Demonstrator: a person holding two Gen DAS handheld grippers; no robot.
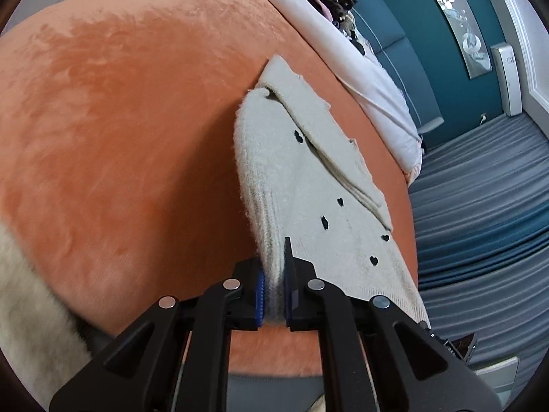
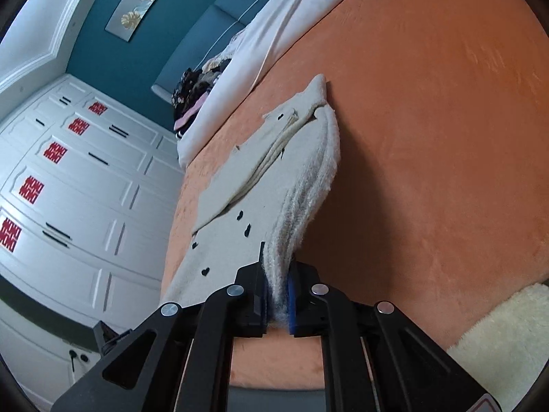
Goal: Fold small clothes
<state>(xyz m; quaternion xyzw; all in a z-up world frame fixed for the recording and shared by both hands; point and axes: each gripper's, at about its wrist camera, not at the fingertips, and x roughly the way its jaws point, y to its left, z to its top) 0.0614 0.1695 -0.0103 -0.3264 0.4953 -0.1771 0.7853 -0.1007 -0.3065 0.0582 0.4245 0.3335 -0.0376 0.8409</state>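
Cream knit garment point(image 1: 308, 185), small, fuzzy, scattered with little black hearts, lies ahead of both my tools on the orange plush bedspread point(image 1: 120, 137); its near end is lifted off the surface while the far end rests flat. My left gripper point(image 1: 273, 295) is clenched on one near corner, the thick ribbed edge bunched between the blue pads. My right gripper point(image 2: 277, 305) is likewise clamped on the opposite near corner, a doubled wad of knit pinched tight. The sleeves appear already tucked inward, forming layered flaps along the middle. Judgement: the step in hand is carrying the near hem over toward the far end. To do it well I should keep both corners level and equally taut, travel together, and lay the edge down square before letting go; the loose knit stretches and sags easily. Beyond the garment: a pale duvet point(image 1: 360, 68), a heap of dark clothes point(image 2: 192, 92), teal wall, white cupboards point(image 2: 75, 178). A cream fleece point(image 2: 501, 340) lies beside my right tool.
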